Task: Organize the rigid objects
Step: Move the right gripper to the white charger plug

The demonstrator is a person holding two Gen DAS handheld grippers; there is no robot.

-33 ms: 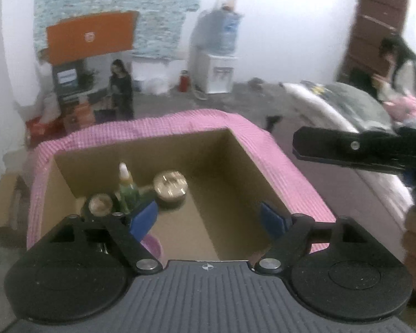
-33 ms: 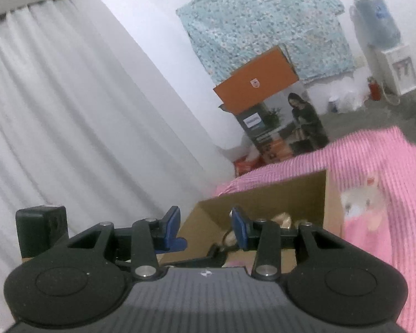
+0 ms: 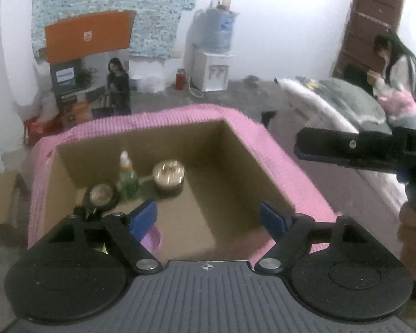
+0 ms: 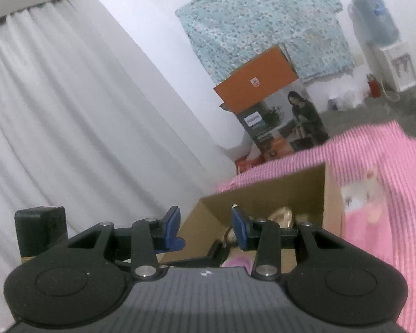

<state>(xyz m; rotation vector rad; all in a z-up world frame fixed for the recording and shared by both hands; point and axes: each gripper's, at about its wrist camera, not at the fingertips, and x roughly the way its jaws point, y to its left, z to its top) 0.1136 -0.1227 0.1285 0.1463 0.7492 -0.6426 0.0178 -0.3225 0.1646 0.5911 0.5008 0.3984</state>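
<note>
While the cardboard box (image 3: 235,149) sat wrapped in pink cloth (image 3: 277,149), my left tongs (image 3: 208,219) were opening above it, nothing between them. My right tongs (image 4: 205,227) were also opening, empty, beside a green bottle (image 3: 128,179) and gold-lidded jar (image 3: 168,176) standing inside.

A bottle (image 3: 128,179) stands between two round tins (image 3: 169,177) in the box (image 3: 235,149).

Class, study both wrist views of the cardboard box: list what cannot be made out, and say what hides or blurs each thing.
- Pink object, left wrist view: mostly hidden behind the left gripper, whose jaws are opening with nothing between them.
- Gold-lidded jar, left wrist view: lid markings blurred.
- Cardboard box contents, right wrist view: blocked by the right gripper, jaws opening, empty.
</note>
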